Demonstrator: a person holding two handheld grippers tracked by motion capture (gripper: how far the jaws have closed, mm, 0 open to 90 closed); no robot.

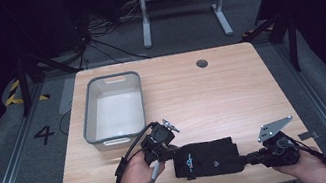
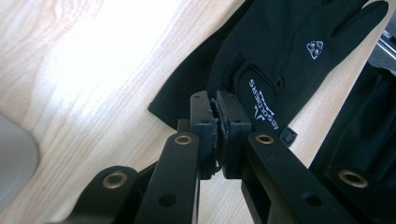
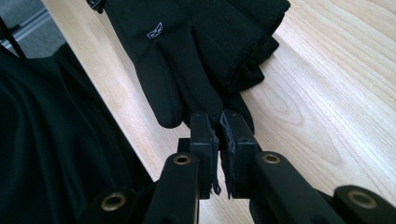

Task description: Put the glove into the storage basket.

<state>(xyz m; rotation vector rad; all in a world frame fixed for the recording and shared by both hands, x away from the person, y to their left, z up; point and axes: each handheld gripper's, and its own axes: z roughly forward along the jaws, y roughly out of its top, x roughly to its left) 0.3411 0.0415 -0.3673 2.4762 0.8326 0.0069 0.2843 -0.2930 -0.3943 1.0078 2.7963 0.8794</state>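
Both forearms in from the bottom edge of the high view. Left hand (image 1: 137,173) wrapped round the left gripper (image 1: 174,151), aimed right across the table (image 1: 231,89). Right hand (image 1: 302,164) low at the near right corner, right gripper (image 1: 248,159) aimed left. Left gripper clamped tight on the cuff end of the black glove (image 1: 206,158), fabric pinched between the pads. Right gripper clamped on a fingertip of the glove (image 3: 201,51). Glove stretched between the two near the front edge, long axis left-right along the table, cuff to the left, fingers to the right, logo side up (image 2: 285,60). Second dark layer under it. Grey tub (image 1: 88,116) well apart at the far left.
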